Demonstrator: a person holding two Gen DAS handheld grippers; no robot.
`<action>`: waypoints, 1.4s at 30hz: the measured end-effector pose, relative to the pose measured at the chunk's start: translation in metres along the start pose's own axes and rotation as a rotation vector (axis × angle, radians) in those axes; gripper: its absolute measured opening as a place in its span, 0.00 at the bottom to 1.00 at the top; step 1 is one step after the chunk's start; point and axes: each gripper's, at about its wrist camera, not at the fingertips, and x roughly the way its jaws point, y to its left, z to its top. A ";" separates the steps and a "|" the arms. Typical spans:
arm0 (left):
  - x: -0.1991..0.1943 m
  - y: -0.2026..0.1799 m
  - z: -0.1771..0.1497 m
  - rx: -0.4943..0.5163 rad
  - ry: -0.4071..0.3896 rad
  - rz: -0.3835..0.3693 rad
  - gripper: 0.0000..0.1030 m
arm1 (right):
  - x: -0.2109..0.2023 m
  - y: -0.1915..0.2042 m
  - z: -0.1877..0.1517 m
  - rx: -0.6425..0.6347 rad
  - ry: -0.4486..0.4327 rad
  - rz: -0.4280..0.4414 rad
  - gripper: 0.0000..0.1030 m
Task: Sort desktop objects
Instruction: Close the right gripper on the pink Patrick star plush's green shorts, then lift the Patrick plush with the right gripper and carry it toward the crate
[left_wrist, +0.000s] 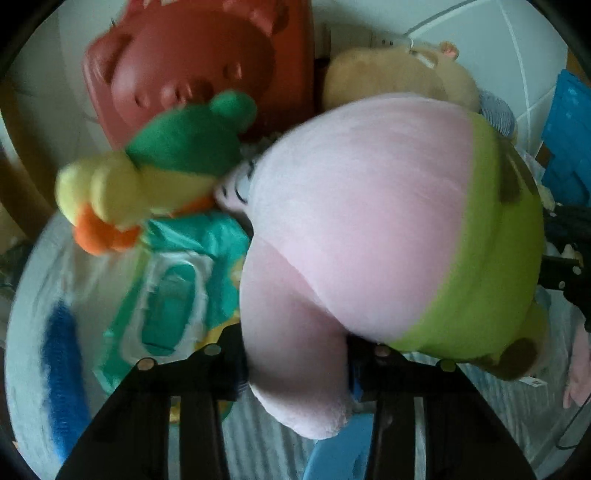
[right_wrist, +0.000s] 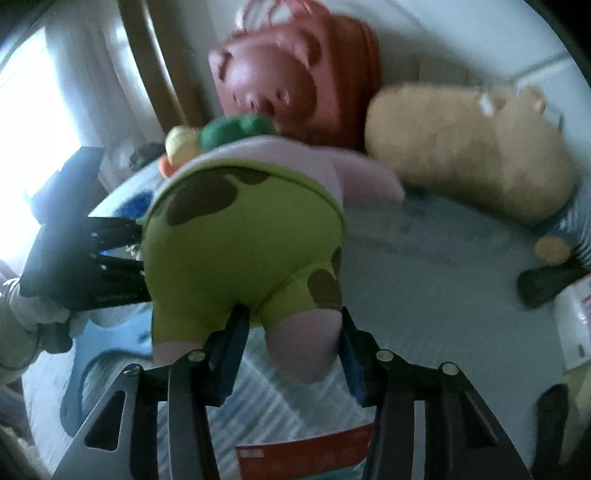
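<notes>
Both grippers are on the same toy here: a pink plush in lime-green shorts with brown patches, held up clear of the pale striped tabletop. In the left wrist view its body runs lengthwise from lower left to upper right, pink limb end nearest the camera, green shorts toward the right edge. In the right wrist view it is seen from behind, shorts toward the lens, legs pointing down at the camera and the pink upper body leaning away toward the back. The left gripper has its jaws clamped on a pink limb, soft fabric bulging between the blue pads. The right gripper pinches one pink leg just below the shorts hem, pads pressing either side. Both grippers angle steeply downward; the left one shows in the right wrist view as a black frame at the toy's left flank, with a gloved hand behind it. Just beside the plush sits a yellow-and-green stuffed duck, over a teal packet. Behind stand a red bear-faced case and a tan plush.
</notes>
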 end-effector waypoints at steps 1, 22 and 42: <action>-0.008 0.000 0.002 -0.001 -0.014 0.004 0.38 | -0.007 0.005 0.000 -0.010 -0.019 -0.010 0.41; -0.095 0.063 -0.103 -0.056 0.072 -0.029 0.43 | -0.054 0.092 -0.083 0.203 0.058 0.063 0.68; -0.062 0.073 -0.088 -0.154 0.114 -0.078 0.74 | 0.012 0.038 -0.051 0.533 0.059 0.318 1.00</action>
